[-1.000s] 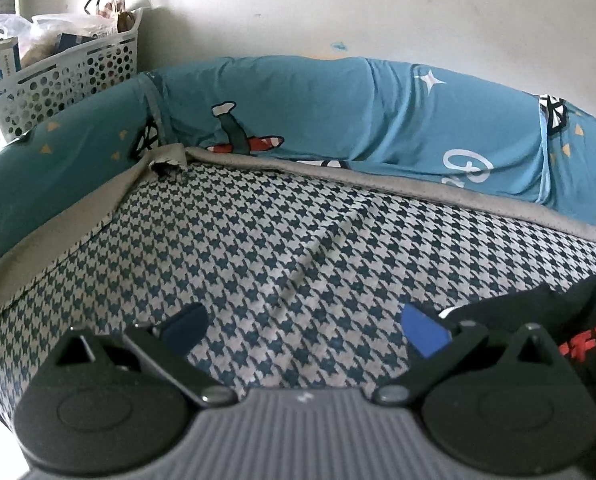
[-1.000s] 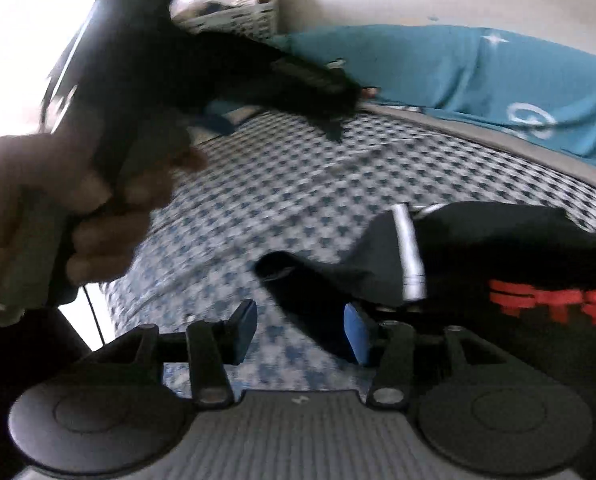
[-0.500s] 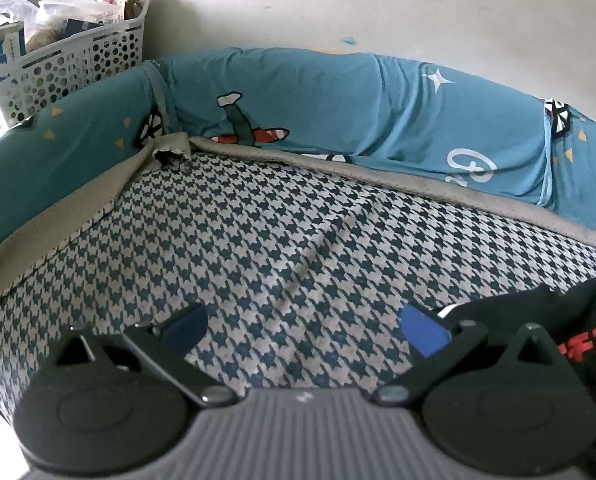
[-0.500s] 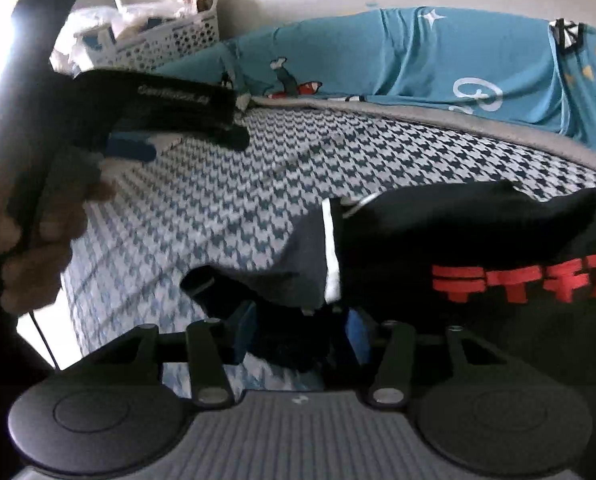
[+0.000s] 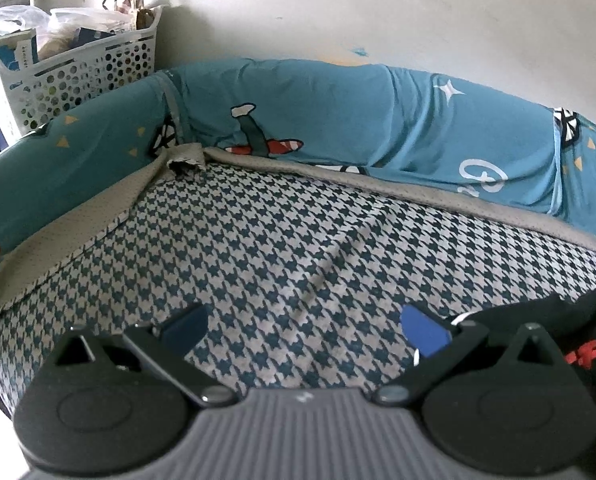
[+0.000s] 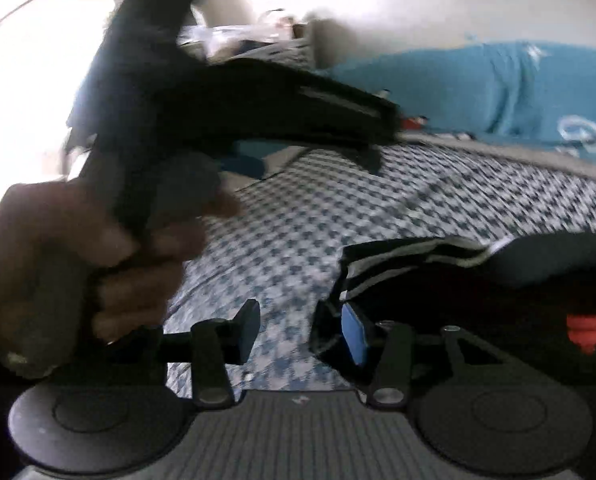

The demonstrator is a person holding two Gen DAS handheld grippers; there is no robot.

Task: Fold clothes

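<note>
The bed (image 5: 265,248) is big and has a blue and white check cover, with a long blue bumper (image 5: 338,120) round its far side and a white basket (image 5: 77,68) past the corner. The one thing to fold is a black top (image 6: 478,280). It lies on the bed, off to the right of both tools, and it looks soft and bunched up, not flat. Its long side seems to run left to right across the bed, going out of the picture on the right. It has red print (image 6: 588,330) on the front and thin white stripes (image 6: 398,272) near the edge closest to the tools. In the left wrist view only a dark lump of it shows, low at the right edge. The right tool (image 6: 302,334) is the nearer one. Its right finger sits just at the striped edge of the top, and its jaws are closing, but the gap between them shows only bed cover, so it pinches nothing yet. I think it has to go a little more to the right to catch that edge. The left tool (image 5: 302,326), held in a hand (image 6: 97,272), hangs over bare bed, well away from the top. Its jaws are spread wide and hold nothing.
</note>
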